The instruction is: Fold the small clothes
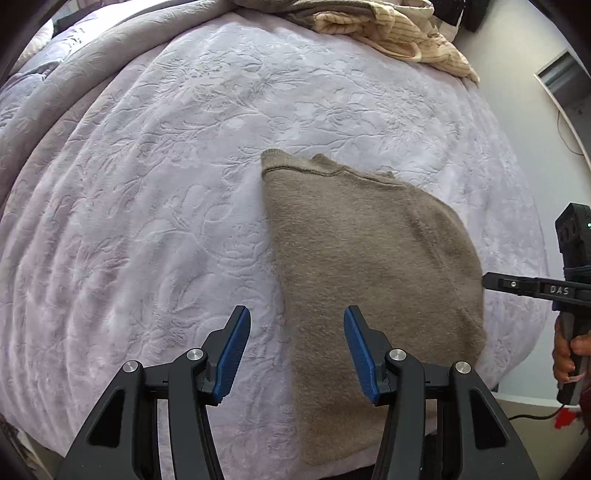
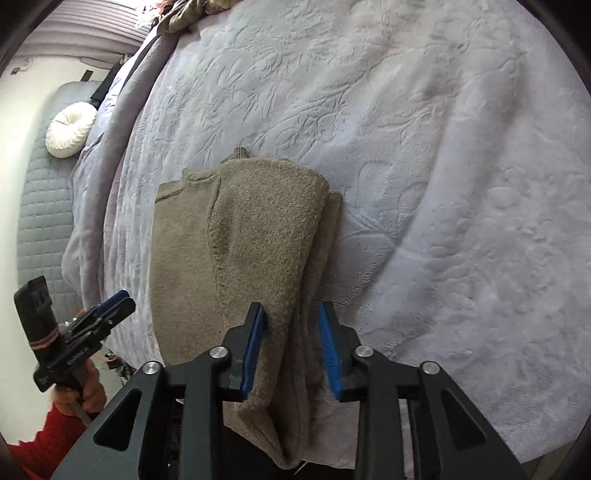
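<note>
Here the bed [image 1: 155,155] fills most of both views, covered by a pale lilac blanket [image 2: 424,147] embossed with a leaf pattern. A grey quilted headboard [image 2: 40,206] stands at its far end, with a round white cushion [image 2: 70,129] against it. A heap of cream ribbed clothes [image 1: 402,33] lies near the bed's far edge, well apart from the work.

The taupe knit garment [image 1: 369,251] lies flat near the bed's near edge, already doubled over, one fold stacked along its right side.

The right gripper [image 2: 291,347] points steeply down over that folded edge; its jaws straddle the stacked layers with a gap visible on either side, blue pads [image 2: 255,343] not pressing, so it reads as open around the cloth. The left gripper [image 1: 297,354] hovers above the garment's left border, jaws apart, nothing between them.

A hand [image 2: 88,391] with a red sleeve [image 2: 44,450] holds the left tool. Nothing blocks the garment.
</note>
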Demonstrator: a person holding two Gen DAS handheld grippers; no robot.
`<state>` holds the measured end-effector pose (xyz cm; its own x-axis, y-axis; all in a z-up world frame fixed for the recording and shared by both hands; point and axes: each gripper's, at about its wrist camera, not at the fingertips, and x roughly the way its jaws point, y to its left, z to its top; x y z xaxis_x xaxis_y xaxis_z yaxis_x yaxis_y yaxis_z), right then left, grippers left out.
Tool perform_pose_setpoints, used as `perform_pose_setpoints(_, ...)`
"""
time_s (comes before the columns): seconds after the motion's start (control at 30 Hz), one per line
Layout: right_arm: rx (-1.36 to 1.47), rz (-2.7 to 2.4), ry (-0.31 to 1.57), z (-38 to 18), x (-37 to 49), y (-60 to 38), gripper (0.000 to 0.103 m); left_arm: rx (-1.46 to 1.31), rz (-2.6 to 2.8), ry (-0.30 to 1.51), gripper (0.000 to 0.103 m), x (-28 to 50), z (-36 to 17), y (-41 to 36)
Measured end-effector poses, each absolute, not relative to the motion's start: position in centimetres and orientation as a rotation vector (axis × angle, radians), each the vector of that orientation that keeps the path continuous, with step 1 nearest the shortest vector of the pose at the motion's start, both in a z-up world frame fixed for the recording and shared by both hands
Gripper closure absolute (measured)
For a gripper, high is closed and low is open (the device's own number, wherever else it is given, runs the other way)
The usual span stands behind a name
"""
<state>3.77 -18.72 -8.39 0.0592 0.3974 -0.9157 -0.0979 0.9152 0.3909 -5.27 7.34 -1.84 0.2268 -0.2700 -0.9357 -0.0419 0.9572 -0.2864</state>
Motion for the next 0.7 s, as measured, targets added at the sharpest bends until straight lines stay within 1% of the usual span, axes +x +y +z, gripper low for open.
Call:
perform_pose_setpoints(0.03,0.216,0.386,1.452,-7.7,3.2,-18.2,0.098,-0.304,-0.194,1.333,0.049,-5.5,-1.5,7.0)
perform_pose_setpoints(0.13,0.170,0.434,1.407,-6.1,1.1,-16.8,0.098,-0.346,-0.271,1.328,0.049,-6.0,-0.9,5.0)
perform_pose_setpoints(0.2,0.142,0.457,1.399,-6.1,0.1,-15.7,0.099,-0.347,-0.296,1.339,0.049,-5.9,-1.6,3.5)
perform_pose_setpoints(0.37,0.049,0.386,1.451,-9.4,-1.5,-15.8,0.099,-0.335,-0.246,1.402,0.049,-5.9,-6.1,2.4)
perform_pose_setpoints(0.5,0.048,0.358,1.483,-12.2,-1.4,-16.9,0.103,-0.325,-0.260,1.393,0.049,-6.0,-6.5,2.1)
perform_pose_setpoints(0.57,0.013,0.365,1.469,-12.6,-1.5,-17.0,0.103,-0.294,-0.265,1.390,0.049,-6.2,-6.5,1.6)
perform_pose_setpoints(0.67,0.090,0.368,1.465,-11.5,-1.9,-17.8,0.102,-0.266,-0.258,1.386,0.049,-6.5,-6.1,1.4)
perform_pose_setpoints(0.7,0.121,0.382,1.461,-10.9,-2.2,-18.0,0.098,-0.266,-0.254,1.386,0.049,-6.6,-6.1,1.4)
